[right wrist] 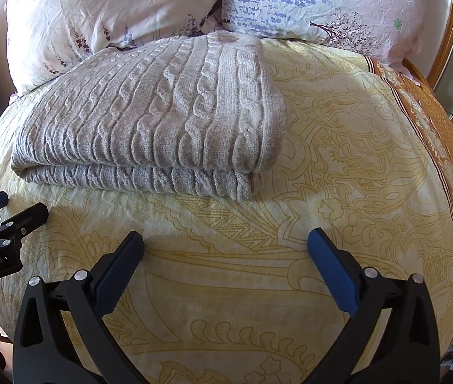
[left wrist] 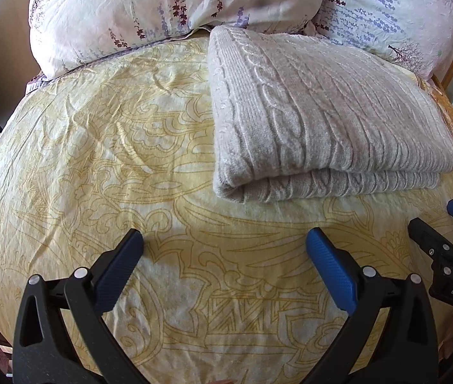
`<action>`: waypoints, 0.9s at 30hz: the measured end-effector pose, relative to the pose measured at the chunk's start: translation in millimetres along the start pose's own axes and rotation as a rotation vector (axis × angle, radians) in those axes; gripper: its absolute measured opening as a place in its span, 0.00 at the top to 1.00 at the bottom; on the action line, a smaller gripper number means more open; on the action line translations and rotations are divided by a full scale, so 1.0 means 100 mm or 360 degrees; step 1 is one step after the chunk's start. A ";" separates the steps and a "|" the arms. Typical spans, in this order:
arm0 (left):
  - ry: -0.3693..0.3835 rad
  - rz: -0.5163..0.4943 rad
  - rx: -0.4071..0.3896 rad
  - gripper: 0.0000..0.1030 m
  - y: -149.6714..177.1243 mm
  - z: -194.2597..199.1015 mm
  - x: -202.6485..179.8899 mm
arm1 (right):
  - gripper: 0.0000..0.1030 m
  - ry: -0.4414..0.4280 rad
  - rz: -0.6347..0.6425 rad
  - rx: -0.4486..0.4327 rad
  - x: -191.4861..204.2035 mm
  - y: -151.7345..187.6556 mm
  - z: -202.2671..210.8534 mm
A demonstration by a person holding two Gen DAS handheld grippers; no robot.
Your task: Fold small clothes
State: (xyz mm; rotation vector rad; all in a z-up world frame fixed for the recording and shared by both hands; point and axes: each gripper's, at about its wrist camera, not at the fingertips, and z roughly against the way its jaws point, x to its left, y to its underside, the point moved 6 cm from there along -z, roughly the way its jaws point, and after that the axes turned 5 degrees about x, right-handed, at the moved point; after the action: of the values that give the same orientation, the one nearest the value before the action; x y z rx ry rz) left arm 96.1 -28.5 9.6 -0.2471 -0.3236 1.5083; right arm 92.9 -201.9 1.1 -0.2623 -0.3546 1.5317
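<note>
- Left tongs (left wrist: 225, 240) spread wide, pinching nothing, hovering over bare bedsheet (left wrist: 98, 147)
- Right tongs (right wrist: 226, 240) likewise spread, empty
- Knit sweater (left wrist: 316, 112) lying folded in a neat stack near the pillows (left wrist: 149, 9)
- Folding seemingly done; little left, perhaps tidying

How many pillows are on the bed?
2. The left pillow lies behind the folded sweater; the right pillow lies beside it at the head of the bed. More may be hidden outside the view.
</note>
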 end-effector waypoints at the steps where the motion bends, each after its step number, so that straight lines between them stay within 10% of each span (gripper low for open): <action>1: 0.0001 0.0001 0.0004 0.02 0.00 0.00 0.00 | 0.01 0.0000 0.0000 0.0000 0.00 0.00 0.00; 27: 0.0001 0.0006 0.0062 0.02 -0.02 -0.02 0.00 | 0.01 0.0003 -0.0008 0.0006 0.01 0.00 -0.01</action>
State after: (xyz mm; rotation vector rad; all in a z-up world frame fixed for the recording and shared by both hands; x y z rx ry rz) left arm 98.8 -28.6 8.7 -0.2170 -0.2931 1.5168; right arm 93.7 -201.1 0.1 -0.2596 -0.3503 1.5267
